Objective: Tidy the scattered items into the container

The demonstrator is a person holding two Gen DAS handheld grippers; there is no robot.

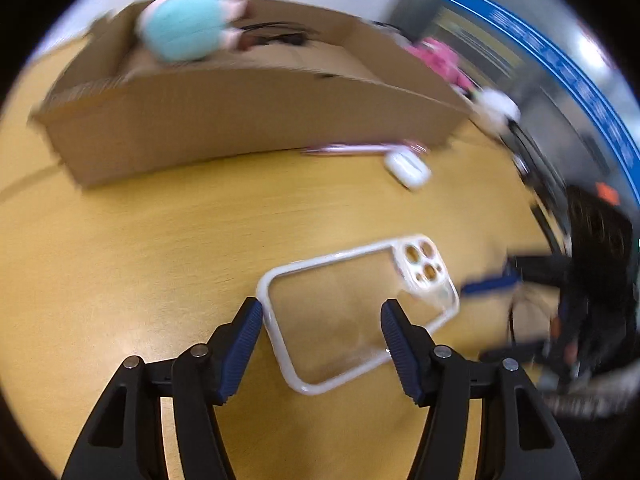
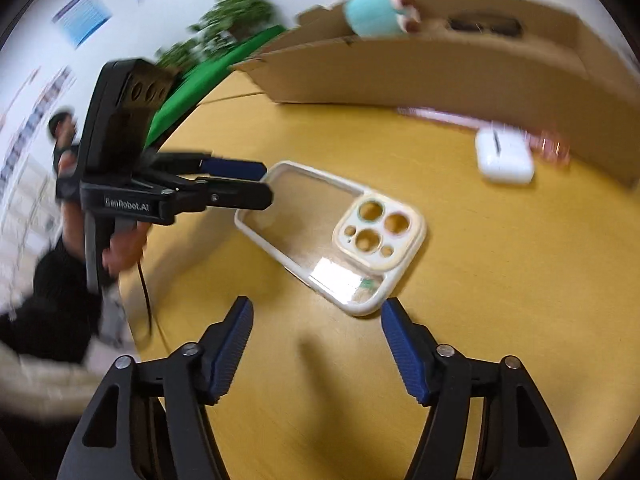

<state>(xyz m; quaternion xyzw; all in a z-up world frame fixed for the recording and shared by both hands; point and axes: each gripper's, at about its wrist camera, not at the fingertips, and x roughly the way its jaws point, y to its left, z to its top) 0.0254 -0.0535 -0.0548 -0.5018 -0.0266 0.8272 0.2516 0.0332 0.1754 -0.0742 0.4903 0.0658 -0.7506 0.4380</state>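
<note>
A clear phone case (image 1: 340, 316) with a white rim lies flat on the yellow table (image 1: 140, 260). My left gripper (image 1: 320, 312) is open over its short end: one pad is at the case's corner and the other hangs over the clear back. In the right wrist view the left gripper (image 2: 268, 184) is at the case's (image 2: 320, 232) far-left end. My right gripper (image 2: 316, 312) is open and holds nothing, with the case's near corner just beyond its fingertips. The cardboard box (image 1: 248, 120) stands behind, holding a teal plush toy (image 1: 184, 28) and dark glasses (image 1: 276, 34).
A white earbud case (image 2: 504, 156) and a pink pen (image 2: 452, 118) lie against the box's (image 2: 440, 68) front wall. A pink item (image 1: 436, 58) and a white one (image 1: 496, 106) sit beyond the box. The table's curved edge (image 2: 132, 300) is near my left hand (image 2: 120, 248).
</note>
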